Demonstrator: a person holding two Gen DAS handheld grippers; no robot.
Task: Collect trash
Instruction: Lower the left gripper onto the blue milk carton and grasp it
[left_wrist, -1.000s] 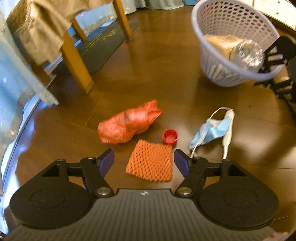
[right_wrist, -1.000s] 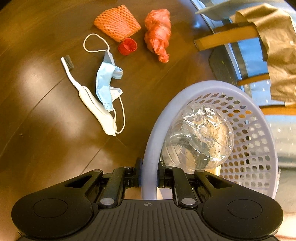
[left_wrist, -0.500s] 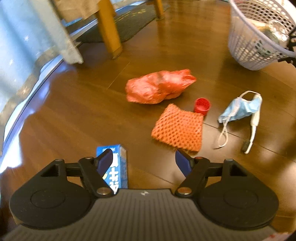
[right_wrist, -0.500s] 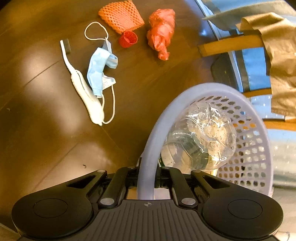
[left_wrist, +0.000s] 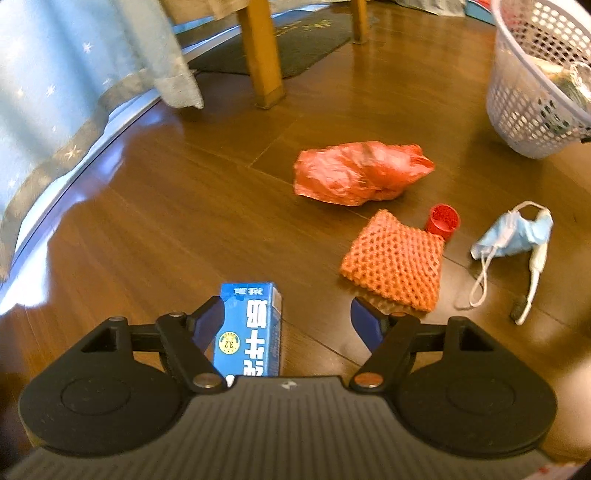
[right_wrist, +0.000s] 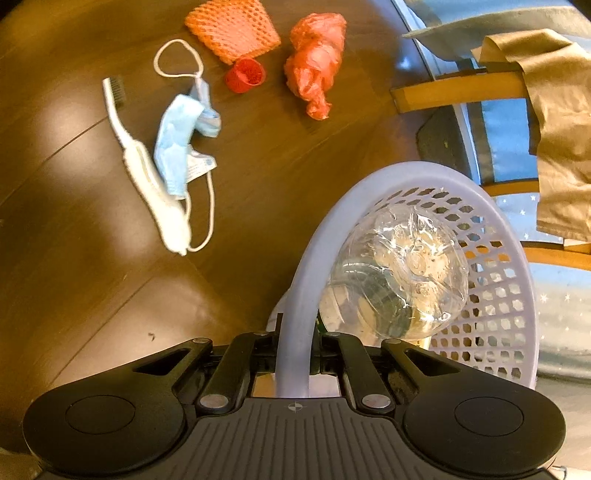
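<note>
A blue milk carton (left_wrist: 248, 328) lies on the wooden floor between the fingers of my left gripper (left_wrist: 288, 312), which stands open; the carton sits close to the left finger, not pinched. Beyond it lie an orange foam net (left_wrist: 395, 260), a red bottle cap (left_wrist: 442, 221), a red plastic bag (left_wrist: 360, 171), a blue face mask (left_wrist: 515, 234) and a white toothbrush (left_wrist: 532, 275). My right gripper (right_wrist: 295, 349) is shut on the rim of the lilac laundry basket (right_wrist: 306, 273), which holds a crushed clear bottle (right_wrist: 399, 273).
A wooden table leg (left_wrist: 260, 51) and a dark mat (left_wrist: 295, 44) stand behind the trash. A pale blue starred curtain (left_wrist: 55, 81) hangs at the left. In the right wrist view a chair draped with tan cloth (right_wrist: 554, 110) stands beside the basket.
My left gripper swung left and sank, bringing the blue carton into view between its fingers; the net and bag slid right. The right gripper closed tight on the basket rim.
</note>
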